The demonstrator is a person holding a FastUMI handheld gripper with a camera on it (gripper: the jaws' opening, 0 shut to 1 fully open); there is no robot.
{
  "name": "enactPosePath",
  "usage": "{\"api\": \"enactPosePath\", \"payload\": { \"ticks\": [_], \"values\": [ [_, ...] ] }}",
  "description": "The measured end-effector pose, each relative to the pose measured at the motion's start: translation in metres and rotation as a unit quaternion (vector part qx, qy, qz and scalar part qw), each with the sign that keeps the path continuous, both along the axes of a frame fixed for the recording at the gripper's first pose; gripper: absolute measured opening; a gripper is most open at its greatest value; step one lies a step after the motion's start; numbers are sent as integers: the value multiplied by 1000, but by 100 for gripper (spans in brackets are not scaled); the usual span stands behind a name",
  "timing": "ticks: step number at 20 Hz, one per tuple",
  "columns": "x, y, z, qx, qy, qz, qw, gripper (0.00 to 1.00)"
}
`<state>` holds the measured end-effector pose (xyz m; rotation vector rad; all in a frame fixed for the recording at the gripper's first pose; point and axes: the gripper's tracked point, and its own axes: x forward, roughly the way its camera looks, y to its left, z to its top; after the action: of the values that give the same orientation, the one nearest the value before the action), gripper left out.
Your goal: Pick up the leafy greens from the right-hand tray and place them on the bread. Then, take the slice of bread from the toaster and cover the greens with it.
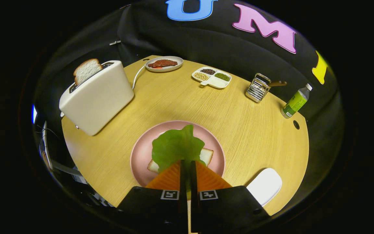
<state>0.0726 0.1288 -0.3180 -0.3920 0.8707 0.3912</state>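
Gripper (pixel 187 164) low over the pink plate (pixel 141 156), jaws nearly together and clenched on the near edge of the leafy greens (pixel 176 146), pinched in the narrow gap between the orange fingers (pixel 169 178). Greens draped over a slice of bread (pixel 206 155) lying on that plate, bread corners showing to either side of the leaf; whether leaf and bread actually touch, cannot tell. Just right of the fingers, near the tabletop (pixel 239 120) edge, a white tray (pixel 265 185), its visible part bare. Beyond the plate to the left, a white toaster (pixel 96 97) with a second slice of bread (pixel 87 70) standing up out of its slot. Farther back, a small oval dish (pixel 164 67) holding a reddish-brown piece of food. Beside it, a white divided dish (pixel 218 83), with pale beans, dark seeds and green beans each in its own compartment. To the right, a metal rack (pixel 257 87) with a wooden handle and a green-labelled bottle (pixel 295 102)
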Motion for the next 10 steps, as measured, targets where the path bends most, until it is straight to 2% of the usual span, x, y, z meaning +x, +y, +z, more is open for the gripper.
{"api": "enactPosePath", "payload": {
  "ticks": [1, 2, 3, 7, 9, 10],
  "values": [
    [0, -1, -4, -6, 3, 0, 1000, 8],
    [-1, -1, -8, -10, 7, -1, 1000, 14],
    [-2, 0, -12, -10, 12, -1, 1000, 15],
    [1, 4, -14, -4, 9, -14, 1000, 36],
    [-2, 11, -12, 11, 12, -15, 1000, 50],
    [-3, 15, -9, 19, 11, -15, 1000, 63]
  ]
}}
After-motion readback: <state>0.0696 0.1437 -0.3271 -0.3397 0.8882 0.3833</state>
